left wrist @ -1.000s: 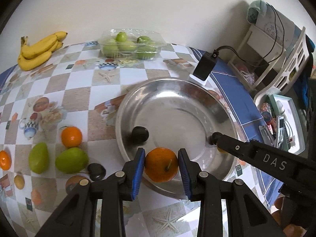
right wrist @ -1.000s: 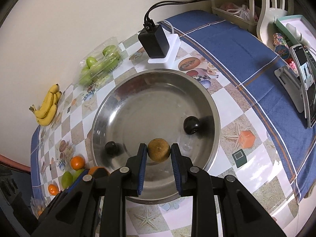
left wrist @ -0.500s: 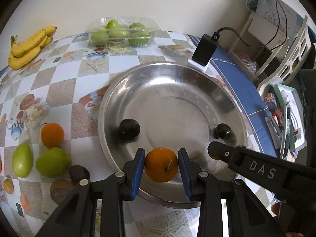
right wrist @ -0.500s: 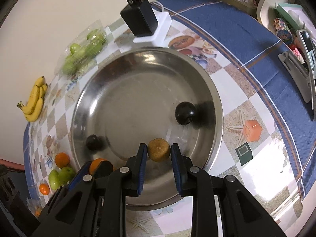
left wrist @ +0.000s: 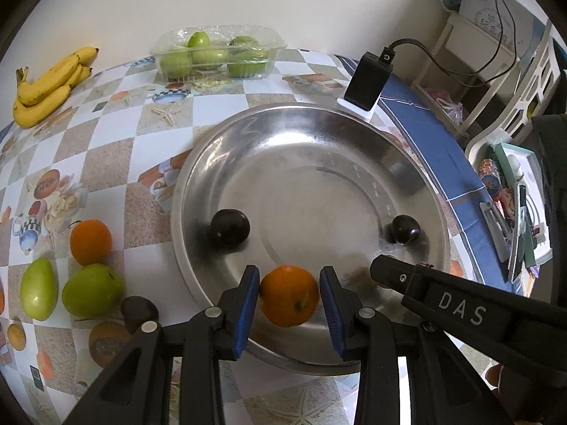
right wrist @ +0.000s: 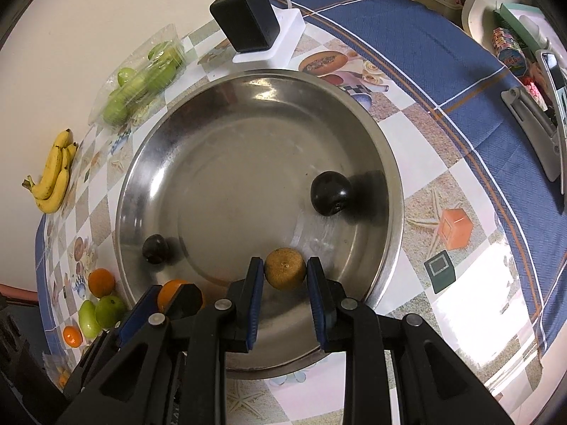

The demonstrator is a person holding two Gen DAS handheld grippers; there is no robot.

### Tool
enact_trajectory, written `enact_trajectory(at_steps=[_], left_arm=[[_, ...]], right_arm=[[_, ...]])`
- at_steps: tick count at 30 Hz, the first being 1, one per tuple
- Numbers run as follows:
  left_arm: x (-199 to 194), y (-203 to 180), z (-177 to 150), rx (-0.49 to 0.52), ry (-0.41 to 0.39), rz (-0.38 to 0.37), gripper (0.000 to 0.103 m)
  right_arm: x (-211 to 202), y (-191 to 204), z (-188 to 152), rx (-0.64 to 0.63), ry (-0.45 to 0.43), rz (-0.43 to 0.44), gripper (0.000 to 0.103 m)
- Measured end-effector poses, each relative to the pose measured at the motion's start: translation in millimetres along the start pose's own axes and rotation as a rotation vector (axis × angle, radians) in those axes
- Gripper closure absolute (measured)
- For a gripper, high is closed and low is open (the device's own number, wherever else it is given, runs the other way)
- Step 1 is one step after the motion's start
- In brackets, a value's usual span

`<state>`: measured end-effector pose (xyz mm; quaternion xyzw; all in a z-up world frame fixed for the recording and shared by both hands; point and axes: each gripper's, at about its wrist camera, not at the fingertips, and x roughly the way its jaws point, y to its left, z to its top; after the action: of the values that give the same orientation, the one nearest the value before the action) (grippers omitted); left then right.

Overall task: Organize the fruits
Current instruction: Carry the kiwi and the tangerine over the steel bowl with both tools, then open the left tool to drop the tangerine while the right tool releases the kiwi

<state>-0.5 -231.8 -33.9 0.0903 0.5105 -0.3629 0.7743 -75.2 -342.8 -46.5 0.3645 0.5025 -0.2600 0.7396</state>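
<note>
A big steel basin point(left wrist: 312, 184) holds two dark plums point(left wrist: 230, 228) point(left wrist: 405, 229). My left gripper point(left wrist: 290, 271) is low over the basin's near edge, its jaws opening. An orange point(left wrist: 288, 295) sits between the blue pads with only a sliver of gap each side. In the right wrist view, my right gripper point(right wrist: 285, 262) is shut on a small round brown fruit point(right wrist: 285, 269), just above the basin floor point(right wrist: 230, 163) near the front wall. The plums point(right wrist: 331, 193) point(right wrist: 155, 248) lie either side of it.
Left of the basin lie another orange point(left wrist: 90, 242), two green fruits point(left wrist: 92, 294), a dark plum point(left wrist: 138, 310) and bananas point(left wrist: 49, 85). A clear box of green fruit point(left wrist: 218, 55) stands at the back. A black charger point(right wrist: 244, 17) sits behind the basin, blue cloth point(right wrist: 425, 46) to its right.
Both grippers have sunk towards the basin, which now looks larger. The left jaws have widened slightly around the orange. The right jaws still clamp the brown fruit.
</note>
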Motion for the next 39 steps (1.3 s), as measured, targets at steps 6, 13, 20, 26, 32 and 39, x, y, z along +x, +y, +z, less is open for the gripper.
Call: enact_trajectory(at_steps=[6, 13, 20, 26, 32, 39], left_arm=[[-4.1, -0.2, 1.8, -0.002, -0.01, -0.003, 0.061], [-19.2, -0.7, 7.4, 0.008, -0.047, 0.015, 0.061], [-28.9, 8.7, 10.0, -0.029, -0.062, 0.083, 0.061], [-29.5, 25.2, 8.0, -0.085, -0.046, 0.192, 0.036], [-30.6, 39.4, 6.7, -0.125, -0.039, 0.252, 0.022], [-29.6, 50.9, 4.1, -0.16, -0.026, 0.303, 0.01]], right_arm=[[-4.5, 1.1, 2.0, -0.002, -0.009, -0.008, 0.075], [-28.2, 1.1, 3.2, -0.006, -0.072, 0.006, 0.075], [-34.4, 0.4, 2.4, -0.012, -0.085, 0.0, 0.075], [-27.5, 5.1, 2.0, -0.038, -0.067, -0.042, 0.054], [-26.3, 9.3, 0.7, -0.072, -0.075, -0.063, 0.036], [-21.2, 16.6, -2.5, -0.12, -0.072, -0.095, 0.029]])
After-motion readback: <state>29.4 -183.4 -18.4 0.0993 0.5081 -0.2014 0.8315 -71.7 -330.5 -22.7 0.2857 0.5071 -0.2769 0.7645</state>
